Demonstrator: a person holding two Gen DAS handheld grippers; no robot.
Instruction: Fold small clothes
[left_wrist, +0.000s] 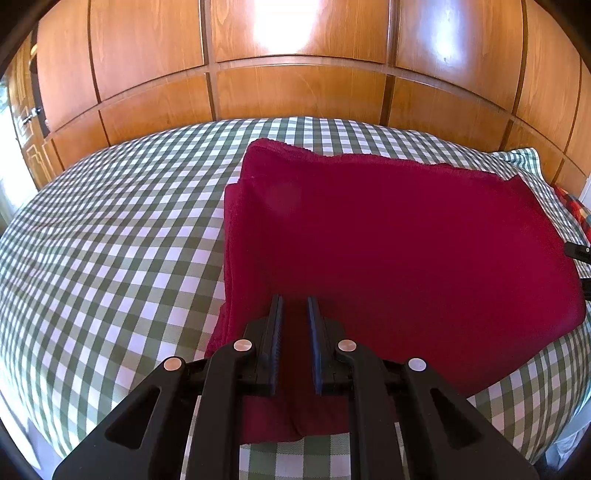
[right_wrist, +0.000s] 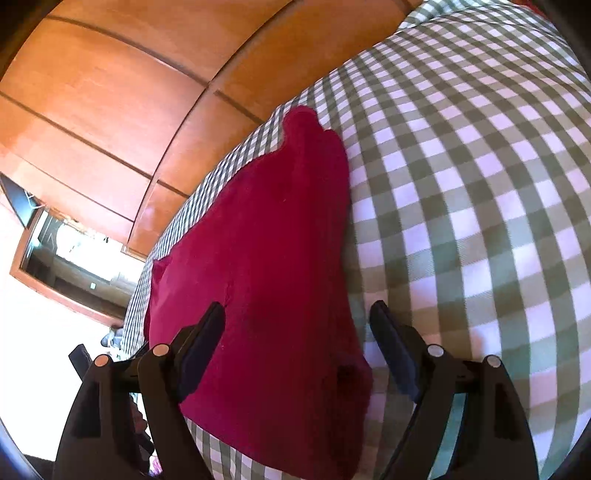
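Note:
A dark red cloth (left_wrist: 388, 240) lies folded in layers on the green-and-white checked bed cover (left_wrist: 110, 240). My left gripper (left_wrist: 295, 306) hovers over the cloth's near left part, its jaws a narrow gap apart with only flat cloth showing below the gap. In the right wrist view the same red cloth (right_wrist: 258, 258) stretches away from me. My right gripper (right_wrist: 297, 314) is wide open over the cloth's near end, one finger above the cloth and the other above the checked cover (right_wrist: 480, 221).
Wooden wardrobe panels (left_wrist: 295, 92) rise behind the bed. A patterned red item (left_wrist: 578, 210) lies at the right edge. The right gripper's tip (left_wrist: 578, 253) shows by the cloth's right edge. A window or mirror frame (right_wrist: 66, 266) is at far left.

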